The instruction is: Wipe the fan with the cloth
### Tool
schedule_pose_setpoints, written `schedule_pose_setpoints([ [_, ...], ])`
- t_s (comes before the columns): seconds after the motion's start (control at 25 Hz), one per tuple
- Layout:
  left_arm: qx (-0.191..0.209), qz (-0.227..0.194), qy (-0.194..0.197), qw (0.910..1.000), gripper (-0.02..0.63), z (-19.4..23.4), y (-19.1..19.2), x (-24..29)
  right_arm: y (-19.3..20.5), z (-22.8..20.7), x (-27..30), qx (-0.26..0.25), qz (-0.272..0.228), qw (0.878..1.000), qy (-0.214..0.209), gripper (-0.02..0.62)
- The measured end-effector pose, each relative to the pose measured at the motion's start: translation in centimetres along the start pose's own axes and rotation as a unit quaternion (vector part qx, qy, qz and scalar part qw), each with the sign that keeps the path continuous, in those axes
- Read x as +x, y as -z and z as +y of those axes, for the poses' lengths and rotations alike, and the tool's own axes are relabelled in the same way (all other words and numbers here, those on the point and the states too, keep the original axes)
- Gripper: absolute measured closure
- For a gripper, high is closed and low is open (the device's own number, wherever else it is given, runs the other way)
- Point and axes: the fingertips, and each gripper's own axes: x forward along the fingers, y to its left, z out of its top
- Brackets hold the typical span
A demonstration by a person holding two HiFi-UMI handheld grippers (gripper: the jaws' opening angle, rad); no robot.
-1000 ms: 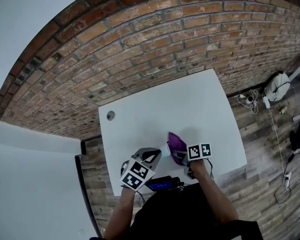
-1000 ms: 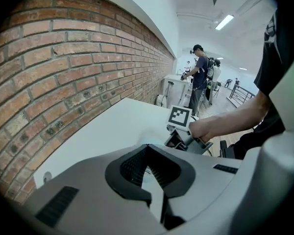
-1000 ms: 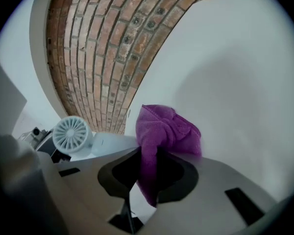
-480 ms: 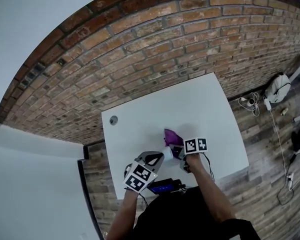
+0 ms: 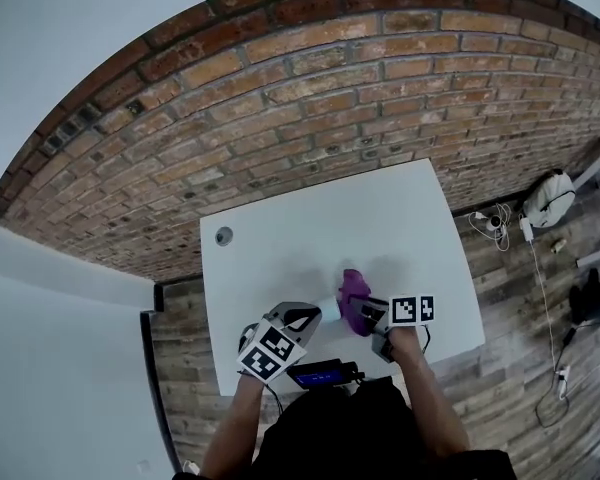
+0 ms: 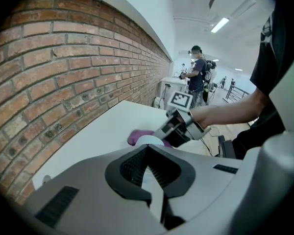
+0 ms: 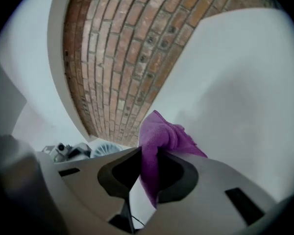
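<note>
In the head view my left gripper [image 5: 315, 314] is shut on a small white fan [image 5: 330, 306] just above the near part of the white table [image 5: 280, 238]. In the left gripper view the fan's round head [image 6: 149, 140] shows just past the closed jaws of the left gripper [image 6: 149, 155]. My right gripper [image 5: 372, 314] is shut on a purple cloth [image 5: 355, 298], which is bunched right beside the fan. In the right gripper view the cloth [image 7: 161, 133] sticks up from between the jaws of the right gripper [image 7: 148, 155], and the fan [image 7: 105, 149] lies to its left.
A brick wall [image 5: 310, 88] runs along the table's far edge. A round cable hole [image 5: 223, 235] sits at the table's far left. A dark device with a blue screen [image 5: 320, 373] is at the near edge. Cables and a white bag [image 5: 550, 196] lie on the floor at right. People [image 6: 198, 77] stand far off.
My right gripper has lifted the purple cloth a little and shifted slightly right, still next to the fan. The left gripper and the fan have stayed in place.
</note>
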Motion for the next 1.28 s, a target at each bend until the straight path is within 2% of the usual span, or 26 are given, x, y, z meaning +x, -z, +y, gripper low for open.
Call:
schedule_pose_setpoints([
  [0.08, -0.002, -0.005, 0.006, 1.0, 0.6, -0.5, 0.1, -0.8, -3.9, 3.5, 0.6, -0.052, -0.017, 0.998, -0.03, 0.52],
  [0.2, -0.013, 0.009, 0.053, 0.9985, 0.6, -2.2, 1.2, -1.1, -6.6, 7.5, 2.6, -0.116, 0.005, 0.991, -0.066, 0.52],
  [0.32, -0.03, 0.036, 0.105, 0.9934, 0.6, -4.1, 2.6, -0.3, -5.7, 8.8, 4.6, -0.159, 0.06, 0.982, -0.079, 0.52],
  [0.44, -0.046, 0.044, 0.099, 0.9931, 0.6, -3.9, 3.3, 0.3, -4.1, 9.3, 4.6, -0.166, 0.091, 0.978, -0.088, 0.52],
  [0.56, -0.059, 0.034, 0.07, 0.9952, 0.6, -2.7, 3.2, 0.3, -3.7, 9.0, 3.3, -0.145, 0.07, 0.984, -0.08, 0.52],
  [0.72, -0.081, 0.016, 0.036, 0.9959, 0.6, -1.3, 3.0, 0.4, -3.7, 7.9, 1.2, -0.082, -0.001, 0.995, -0.057, 0.52],
  [0.92, -0.099, -0.007, 0.007, 0.995, 0.6, 0.7, 2.1, 1.4, -3.4, 6.8, -1.5, -0.023, -0.074, 0.996, -0.033, 0.52],
  [1.16, -0.114, -0.027, 0.002, 0.9932, 0.6, 1.7, 1.1, 1.8, -2.9, 6.2, -3.7, 0.004, -0.107, 0.994, -0.032, 0.52],
  [1.28, -0.117, -0.035, 0.008, 0.9924, 0.6, 1.3, 0.7, 1.9, -2.2, 6.6, -4.1, 0.008, -0.105, 0.994, -0.042, 0.52],
])
